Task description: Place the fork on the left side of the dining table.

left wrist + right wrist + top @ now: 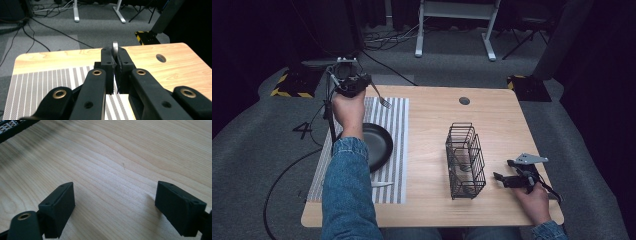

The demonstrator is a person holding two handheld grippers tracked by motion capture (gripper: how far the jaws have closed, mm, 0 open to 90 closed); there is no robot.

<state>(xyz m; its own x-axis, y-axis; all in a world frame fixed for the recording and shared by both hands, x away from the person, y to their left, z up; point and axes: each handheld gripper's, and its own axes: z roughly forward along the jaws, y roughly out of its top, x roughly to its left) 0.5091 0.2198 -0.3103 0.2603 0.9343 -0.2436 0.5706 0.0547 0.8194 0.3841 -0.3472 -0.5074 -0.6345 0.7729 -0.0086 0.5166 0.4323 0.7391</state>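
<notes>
Fork [382, 98] of silver metal, pinched in the closed left gripper [354, 85], juts rightward, tines outermost. The black wire basket [465, 161] stands well right and nearer the person, just beside the wide-open, empty right gripper [508, 179].

Lighting: overhead, falling bright on the table [437, 125]; surroundings beyond the grey carpet drop to near black. High view: soft, low resolution, faint shadows beside the wire basket [465, 161]. Right gripper view: wood grain sharp in the middle, top left corner blurred; soft shadows under both jaws.
</notes>
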